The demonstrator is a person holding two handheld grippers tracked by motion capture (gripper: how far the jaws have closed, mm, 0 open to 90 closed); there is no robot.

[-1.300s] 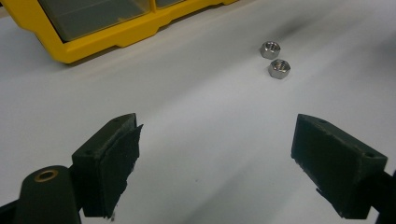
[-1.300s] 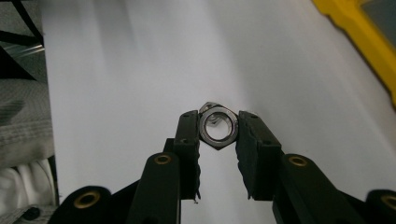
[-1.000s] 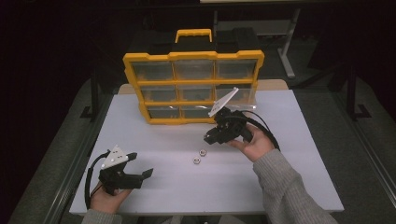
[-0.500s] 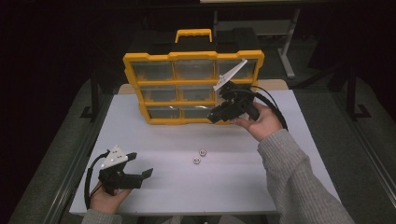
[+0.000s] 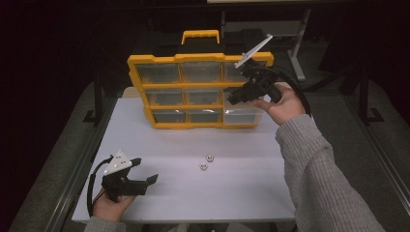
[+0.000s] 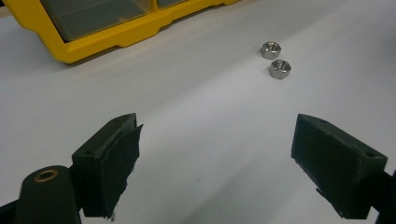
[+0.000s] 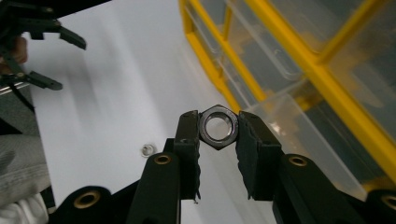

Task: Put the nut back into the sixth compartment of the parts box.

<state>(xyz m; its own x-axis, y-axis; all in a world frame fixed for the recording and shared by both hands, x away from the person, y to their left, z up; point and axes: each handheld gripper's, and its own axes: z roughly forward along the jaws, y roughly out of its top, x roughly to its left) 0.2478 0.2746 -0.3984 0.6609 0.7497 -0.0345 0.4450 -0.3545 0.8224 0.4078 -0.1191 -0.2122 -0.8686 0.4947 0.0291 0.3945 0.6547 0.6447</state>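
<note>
— So, our right gripper (image 7: 218,127) has clamped its jaws on the hex nut (image 7: 217,126), up by the yellow organizer (image 5: 198,92)'s open bottom-right drawer (image 7: 299,135).

— Small, hard, slick steel; we grip opposite sides. Our left gripper (image 6: 229,158) gapes wide, empty.

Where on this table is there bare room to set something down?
Free: the table's right front, between the two nuts and the sleeve; also the left strip between the organizer and the left gripper. Crowded: around the nuts and at the organizer's open drawer.
</note>
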